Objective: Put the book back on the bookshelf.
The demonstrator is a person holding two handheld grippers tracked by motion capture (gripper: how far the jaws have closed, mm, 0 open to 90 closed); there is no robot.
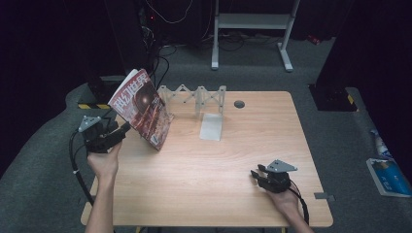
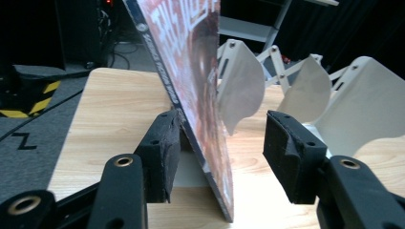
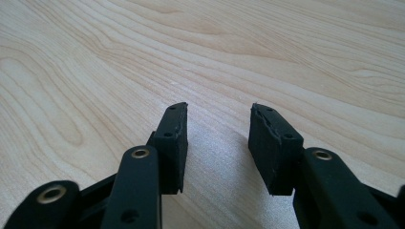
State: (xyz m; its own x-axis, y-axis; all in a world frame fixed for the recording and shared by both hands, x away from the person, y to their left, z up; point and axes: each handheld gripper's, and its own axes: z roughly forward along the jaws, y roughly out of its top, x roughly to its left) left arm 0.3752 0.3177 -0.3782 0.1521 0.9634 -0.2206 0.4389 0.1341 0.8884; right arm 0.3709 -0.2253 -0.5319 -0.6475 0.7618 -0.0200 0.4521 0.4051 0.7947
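The magazine point(image 2: 191, 71) stands tilted between the left gripper point(image 2: 222, 143) jaws, against the left pad with a gap to the right one; the jaws are parted, not clamping. The right gripper point(image 1: 262, 175), released, rests low over bare table point(image 1: 218, 170), well apart from the magazine.

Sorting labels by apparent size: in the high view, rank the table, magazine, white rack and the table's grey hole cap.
1. Table
2. Magazine
3. Rack, though it sits farther back, so its gap to the magazine is unsure
4. Cap

magazine point(image 2: 191, 71) top cut off by frame edge, rack point(image 2: 353, 105) partly hidden behind it
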